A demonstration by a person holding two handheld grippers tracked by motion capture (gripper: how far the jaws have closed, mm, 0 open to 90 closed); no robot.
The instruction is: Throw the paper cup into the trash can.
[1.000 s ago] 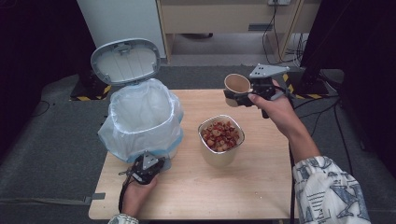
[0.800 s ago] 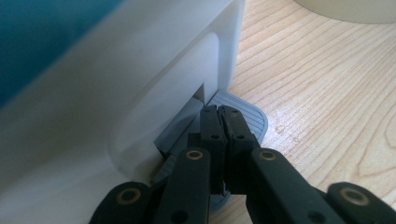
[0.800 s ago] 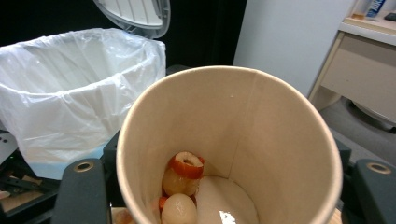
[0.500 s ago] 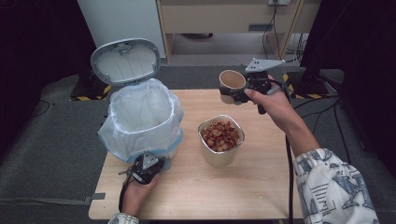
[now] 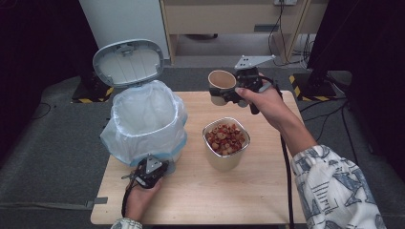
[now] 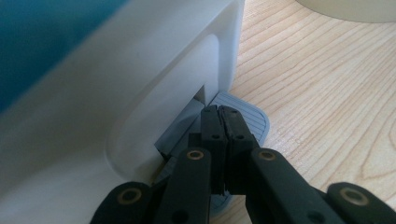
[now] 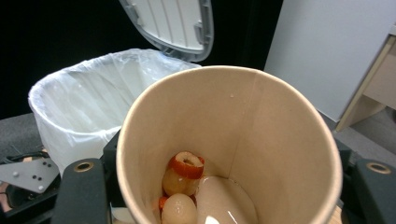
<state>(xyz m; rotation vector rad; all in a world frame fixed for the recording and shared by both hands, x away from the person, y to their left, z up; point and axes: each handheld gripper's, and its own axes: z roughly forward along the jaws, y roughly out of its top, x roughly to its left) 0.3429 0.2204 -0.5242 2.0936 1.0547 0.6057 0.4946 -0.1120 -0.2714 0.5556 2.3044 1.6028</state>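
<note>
The right gripper [image 5: 224,94] clamps a tan paper cup [image 5: 221,86], held in the air above the far edge of the wooden tabletop [image 5: 267,191], with a few pale and red food pieces [image 7: 184,179], possibly peeled fruit, in its bottom. The left gripper [image 6: 222,126], jaws fully closed, presses the grey ribbed pedal [image 6: 243,116] of the white plastic bin with clear liner [image 5: 143,119] near the tabletop's left edge, its lid raised. A beige tub of reddish scraps [image 5: 224,138] stands mid-table.
</note>
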